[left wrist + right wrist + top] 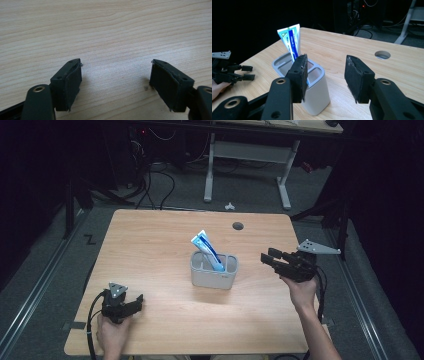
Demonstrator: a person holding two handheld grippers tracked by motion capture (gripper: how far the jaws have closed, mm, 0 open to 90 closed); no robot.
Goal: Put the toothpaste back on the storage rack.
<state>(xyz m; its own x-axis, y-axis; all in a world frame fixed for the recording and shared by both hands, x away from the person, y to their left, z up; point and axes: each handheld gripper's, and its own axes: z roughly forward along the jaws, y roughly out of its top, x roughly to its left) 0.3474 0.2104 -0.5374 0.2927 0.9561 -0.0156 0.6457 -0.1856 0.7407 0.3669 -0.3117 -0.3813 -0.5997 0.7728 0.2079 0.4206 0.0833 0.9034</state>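
A grey divided holder [213, 272] stands in the middle of the wooden table [150, 245]. A blue and white toothpaste tube [206, 247] leans in it, top tilted to the left. My right gripper [266, 258] hovers to the right of the holder, open, nothing between its fingers. Its own view has the holder [317, 92] and tube [291, 41] just beyond its jaws, with the gripper's midpoint [325, 75] over bare wood. My left gripper [140, 301] rests low at the front left, open and empty; its jaws [116, 82] frame bare wood.
A round cable hole [238, 226] sits in the table's far side. A white desk frame [250, 165] and cables lie on the floor beyond. The left gripper [244, 72] shows far off in the right gripper view.
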